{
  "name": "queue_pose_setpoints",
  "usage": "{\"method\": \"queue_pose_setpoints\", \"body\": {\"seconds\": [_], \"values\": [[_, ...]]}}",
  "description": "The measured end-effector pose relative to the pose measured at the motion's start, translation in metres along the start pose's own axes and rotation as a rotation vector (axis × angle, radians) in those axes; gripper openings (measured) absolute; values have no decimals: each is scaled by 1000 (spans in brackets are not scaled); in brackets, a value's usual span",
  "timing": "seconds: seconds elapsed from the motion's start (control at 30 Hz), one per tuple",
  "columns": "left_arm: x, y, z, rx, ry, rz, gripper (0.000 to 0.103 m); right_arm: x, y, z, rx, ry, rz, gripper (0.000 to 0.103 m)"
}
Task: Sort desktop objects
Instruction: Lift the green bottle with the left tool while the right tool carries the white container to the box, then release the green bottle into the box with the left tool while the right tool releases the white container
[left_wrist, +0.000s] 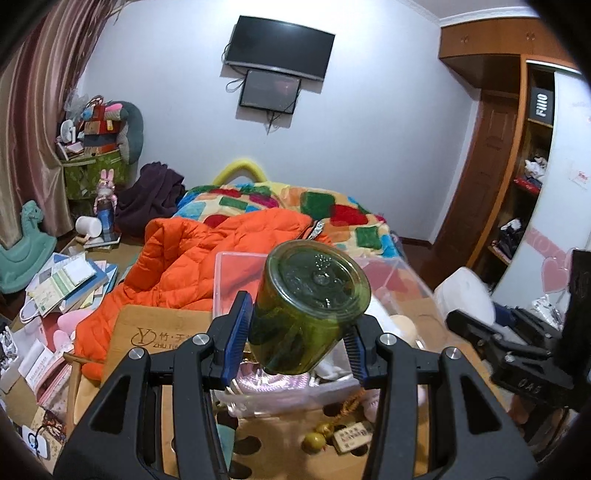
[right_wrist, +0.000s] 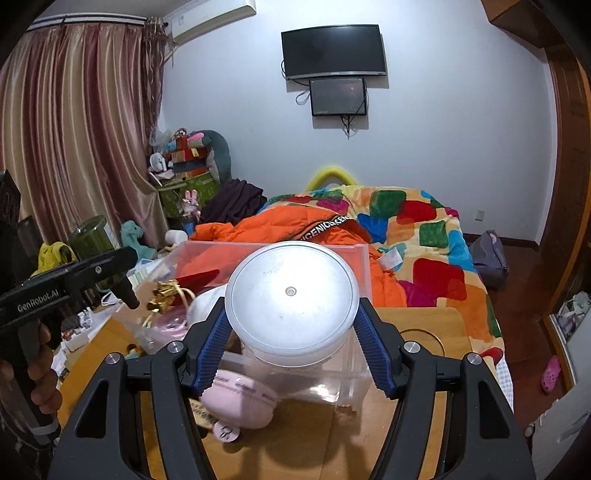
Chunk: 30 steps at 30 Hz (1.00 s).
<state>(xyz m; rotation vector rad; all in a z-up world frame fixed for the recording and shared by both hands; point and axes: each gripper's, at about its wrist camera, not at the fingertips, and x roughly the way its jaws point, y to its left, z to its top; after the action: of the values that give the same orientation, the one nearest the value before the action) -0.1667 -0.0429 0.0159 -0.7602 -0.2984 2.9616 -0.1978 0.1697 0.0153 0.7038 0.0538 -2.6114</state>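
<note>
room: bedroom, white wall, TV (right_wrist: 333, 51) mounted high with a smaller screen (right_wrist: 338, 96) under it, striped curtains (right_wrist: 79, 122) on the left.
bed: patchwork blanket (right_wrist: 424, 236) in bright colours, orange jacket (left_wrist: 192, 266) heaped on the near side.
surface: wooden table (right_wrist: 424, 328) at the foot of the bed, round holes cut in the near part of the top per left wrist view.
bin: clear plastic box (right_wrist: 273, 251) on the table, open top, holds a pink item and a gold tassel; rest of contents hard to tell.
left gripper (left_wrist: 299, 332): fingers clamped on a green glass jar (left_wrist: 308, 306), blue pads touching both sides. Jar tilted, flat end facing the camera, held in the air over the box.
right gripper (right_wrist: 291, 336): fingers spread wide around a white round tub (right_wrist: 291, 299), pads against its left and right sides. Flat lid faces the camera. Tub is over the near part of the box.
cross-check: right wrist view shows the left gripper at far left with the green jar in it, a hand on its handle. Left wrist view shows the right gripper at right edge, white tub just ahead of it.
table extras: small olive-yellow round charm (left_wrist: 314, 441) and a tag on a cord near the holes, pink pouch (right_wrist: 240, 400) against the box front wall.
floor left: books and papers (left_wrist: 70, 284) in a loose pile, teal rocking horse (left_wrist: 26, 243) near the curtain.
</note>
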Motion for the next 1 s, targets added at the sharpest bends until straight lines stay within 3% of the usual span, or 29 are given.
{"method": "queue_pose_setpoints", "body": {"seconds": [0.1, 0.5, 0.63, 0.8, 1.0], "values": [[18, 0, -4, 23, 33, 40, 47, 11, -5, 6, 5, 6, -2, 63], [57, -2, -7, 40, 117, 38, 47, 62, -16, 16, -13, 72, -6, 63], [62, 1, -8, 24, 129, 32, 59, 74, -14, 17, -31, 93, -5, 63], [65, 3, -7, 25, 139, 39, 60, 84, -10, 15, -52, 118, -9, 63], [60, 0, -5, 23, 130, 25, 72, 89, -6, 13, -54, 145, -21, 63]]}}
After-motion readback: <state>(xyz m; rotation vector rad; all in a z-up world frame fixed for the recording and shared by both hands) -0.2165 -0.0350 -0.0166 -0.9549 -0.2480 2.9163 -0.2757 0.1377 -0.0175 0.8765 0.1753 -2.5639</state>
